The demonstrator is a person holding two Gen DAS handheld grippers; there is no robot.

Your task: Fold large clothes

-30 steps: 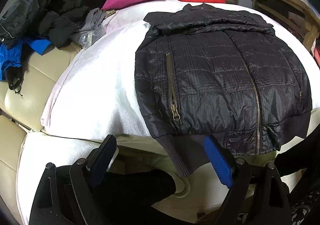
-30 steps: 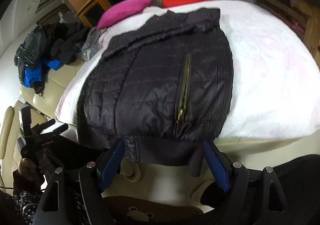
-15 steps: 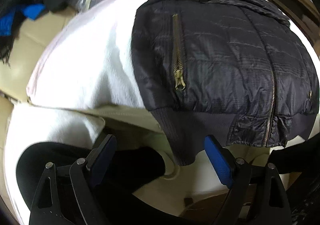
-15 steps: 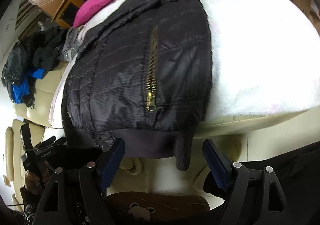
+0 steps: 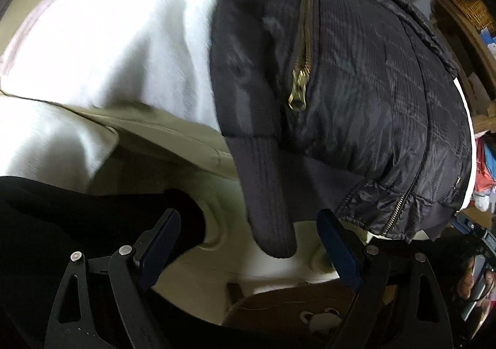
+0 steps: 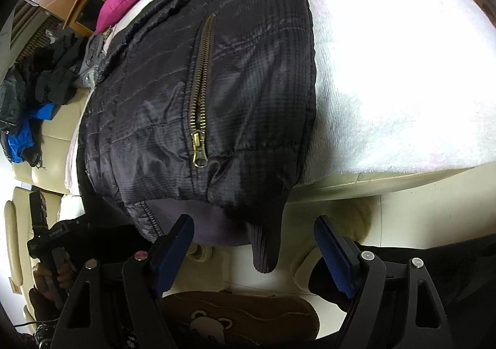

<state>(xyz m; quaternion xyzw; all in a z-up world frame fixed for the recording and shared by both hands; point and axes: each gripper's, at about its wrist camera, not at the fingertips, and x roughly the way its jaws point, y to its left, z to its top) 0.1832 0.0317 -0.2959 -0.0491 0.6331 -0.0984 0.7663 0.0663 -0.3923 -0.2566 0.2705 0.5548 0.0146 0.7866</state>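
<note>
Hanging off the near edge of the white blanket, the black quilted jacket drops one ribbed cuff between each wide-open, empty hand-held gripper, left and right, long axis running away from both.

Black quilted jacket lies flat on the white blanket — ribbed cuffs overhanging its edge.
</note>
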